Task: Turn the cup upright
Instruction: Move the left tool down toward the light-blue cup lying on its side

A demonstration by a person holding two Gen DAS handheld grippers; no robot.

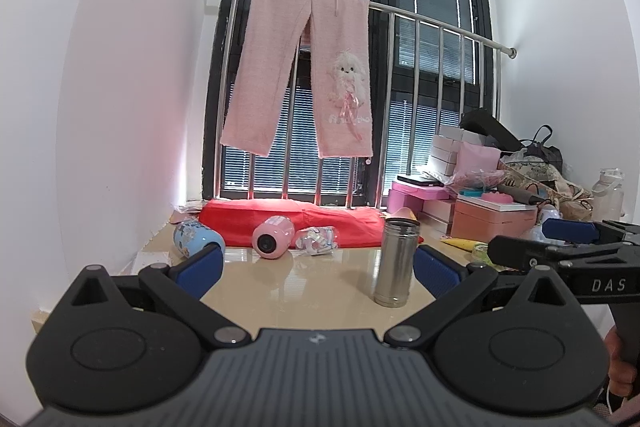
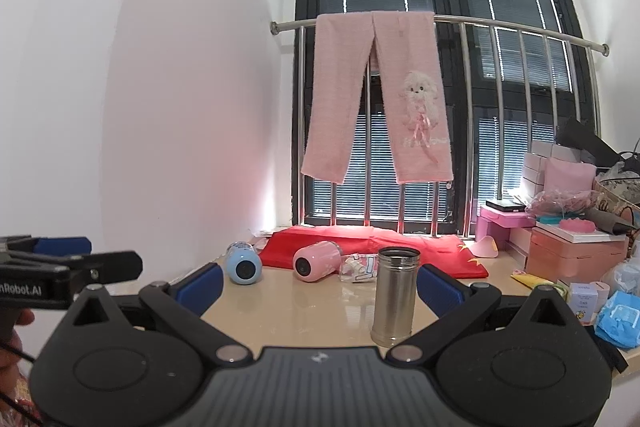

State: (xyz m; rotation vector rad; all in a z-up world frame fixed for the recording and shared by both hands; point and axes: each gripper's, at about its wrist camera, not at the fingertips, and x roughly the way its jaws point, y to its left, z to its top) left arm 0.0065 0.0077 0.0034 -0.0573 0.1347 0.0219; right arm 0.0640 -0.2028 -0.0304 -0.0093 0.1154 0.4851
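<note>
A steel cup (image 1: 395,262) stands upright, mouth up, on the beige tabletop (image 1: 312,291); it also shows in the right wrist view (image 2: 395,296). A pink cup (image 1: 273,237) (image 2: 316,261) and a blue cup (image 1: 197,238) (image 2: 243,263) lie on their sides farther back, bases toward me. My left gripper (image 1: 318,273) is open and empty, short of the steel cup. My right gripper (image 2: 319,285) is open and empty, the steel cup just inside its right finger (image 2: 440,287). Each gripper shows at the edge of the other's view.
A red cloth (image 1: 292,223) lies along the window sill behind the cups, with a crumpled plastic wrapper (image 1: 318,239) beside the pink cup. Pink boxes and bags (image 1: 492,203) crowd the right side. Pink trousers (image 1: 304,75) hang on a steel railing. A white wall is on the left.
</note>
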